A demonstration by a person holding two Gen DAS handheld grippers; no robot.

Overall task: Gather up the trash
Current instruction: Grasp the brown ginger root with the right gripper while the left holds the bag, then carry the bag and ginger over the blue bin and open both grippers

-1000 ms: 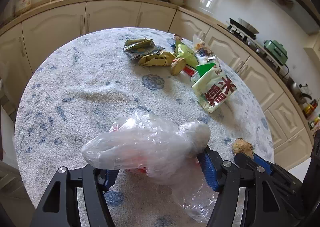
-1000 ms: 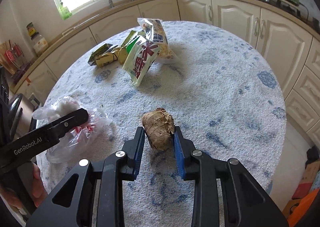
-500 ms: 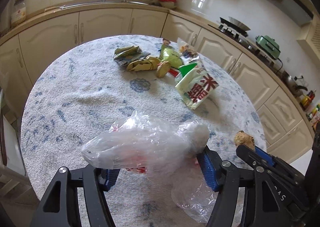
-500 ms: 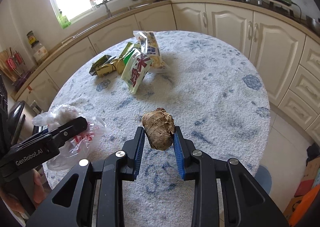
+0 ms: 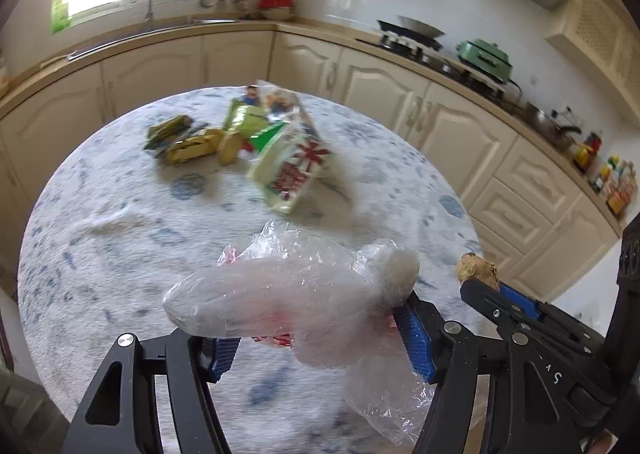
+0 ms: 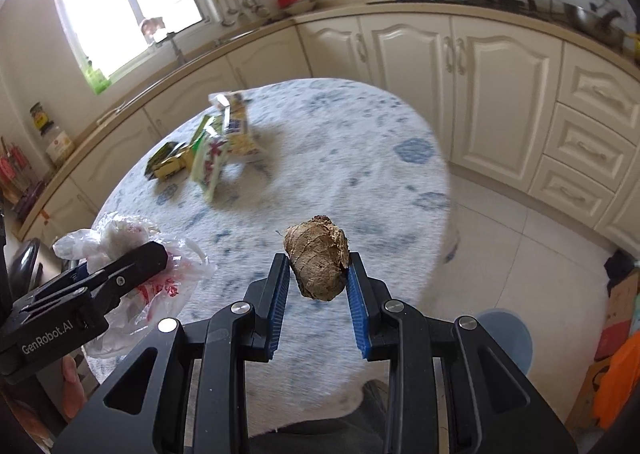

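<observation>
My left gripper (image 5: 316, 334) is shut on a crumpled clear plastic bag (image 5: 296, 294) with red print, held above the near side of the round table (image 5: 100, 238). The bag also shows in the right wrist view (image 6: 132, 254). My right gripper (image 6: 318, 274) is shut on a brown crumpled paper lump (image 6: 318, 262), held above the table's near edge. The lump also shows in the left wrist view (image 5: 476, 268), to the right of the bag. A pile of snack wrappers and packets (image 5: 248, 141) lies on the far side of the table, also in the right wrist view (image 6: 208, 151).
Cream kitchen cabinets (image 6: 480, 93) and a counter curve around behind the table. A stove with pans and a green appliance (image 5: 484, 57) stand on the counter at right. Tiled floor (image 6: 520, 254) lies right of the table, with a blue round object (image 6: 508, 334) and orange items nearby.
Both grippers have risen and drawn back from the table, each keeping its hold. The wrapper pile now looks farther away.
</observation>
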